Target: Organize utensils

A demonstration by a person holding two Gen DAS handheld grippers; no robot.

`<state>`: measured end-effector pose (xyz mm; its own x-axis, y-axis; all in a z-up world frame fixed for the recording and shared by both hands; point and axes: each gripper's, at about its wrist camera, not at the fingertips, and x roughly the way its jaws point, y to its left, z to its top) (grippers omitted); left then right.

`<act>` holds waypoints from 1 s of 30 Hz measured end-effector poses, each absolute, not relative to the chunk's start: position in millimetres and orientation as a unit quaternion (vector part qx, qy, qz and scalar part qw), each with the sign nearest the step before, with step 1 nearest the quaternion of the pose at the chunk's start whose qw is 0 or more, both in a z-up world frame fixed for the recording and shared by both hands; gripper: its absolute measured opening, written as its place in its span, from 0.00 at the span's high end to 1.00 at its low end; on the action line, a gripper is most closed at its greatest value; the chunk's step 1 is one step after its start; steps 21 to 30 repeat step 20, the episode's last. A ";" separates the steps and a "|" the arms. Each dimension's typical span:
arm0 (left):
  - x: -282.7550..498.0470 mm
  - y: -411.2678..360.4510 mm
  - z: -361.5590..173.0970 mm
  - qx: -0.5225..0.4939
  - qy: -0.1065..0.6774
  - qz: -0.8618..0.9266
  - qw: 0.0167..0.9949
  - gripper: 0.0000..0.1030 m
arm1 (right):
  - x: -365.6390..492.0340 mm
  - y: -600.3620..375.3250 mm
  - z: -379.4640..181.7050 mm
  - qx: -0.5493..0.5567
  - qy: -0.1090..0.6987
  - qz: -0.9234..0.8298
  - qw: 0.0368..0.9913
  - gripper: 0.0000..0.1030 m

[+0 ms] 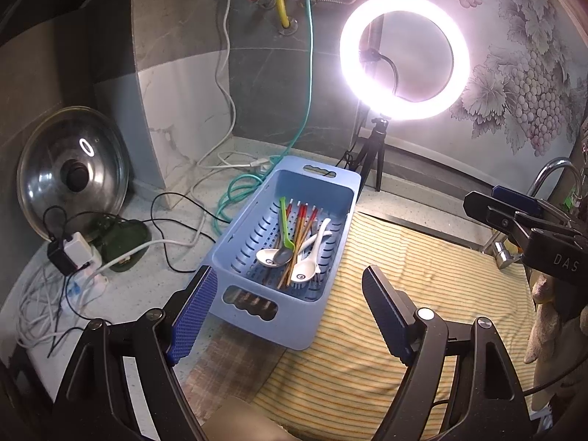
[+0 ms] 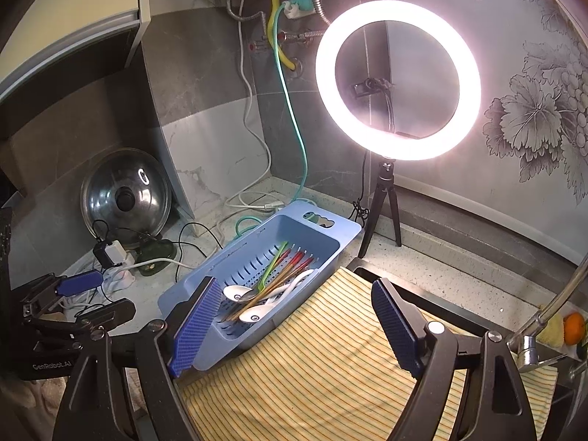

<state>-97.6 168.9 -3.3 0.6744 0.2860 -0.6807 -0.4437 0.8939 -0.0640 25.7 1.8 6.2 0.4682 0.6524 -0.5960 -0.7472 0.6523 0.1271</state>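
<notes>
Blue ribbed pads frame both of my views: my left hand-held gripper [image 1: 288, 308] is released, its jaws spread wide with nothing between them, and my right hand-held gripper [image 2: 294, 321] is released the same way, empty. Under both lies a yellow striped cloth [image 1: 404, 294]. Just ahead, the light blue basket [image 1: 332, 183] sits partly on that cloth and partly on the speckled surface [image 1: 147, 279]. Inside it I see the utensils in a loose heap: 2 white spoons [image 1: 307, 266], a metal spoon with a green handle [image 1: 283, 253] and several red-tipped chopsticks [image 1: 299, 235], crossing one another. Left of the basket, cables and a power strip [image 1: 79, 257] clutter the surface beneath a pot lid [image 1: 73, 172] that leans upright. Beyond, a lit ring light [image 1: 404, 57] stands on a small tripod.
</notes>
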 end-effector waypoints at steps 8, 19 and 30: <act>-98.0 169.0 -4.2 -0.112 0.353 0.200 0.907 0.21 | 26.5 1.9 4.3 -0.076 0.316 0.409 0.853 0.21; -96.7 165.5 -5.6 -0.106 0.355 0.196 0.908 0.21 | 29.7 -2.5 -0.4 -0.068 0.325 0.406 0.851 0.21; -96.2 165.2 -6.1 -0.106 0.356 0.196 0.908 0.21 | 29.7 -2.9 -0.5 -0.069 0.325 0.405 0.852 0.21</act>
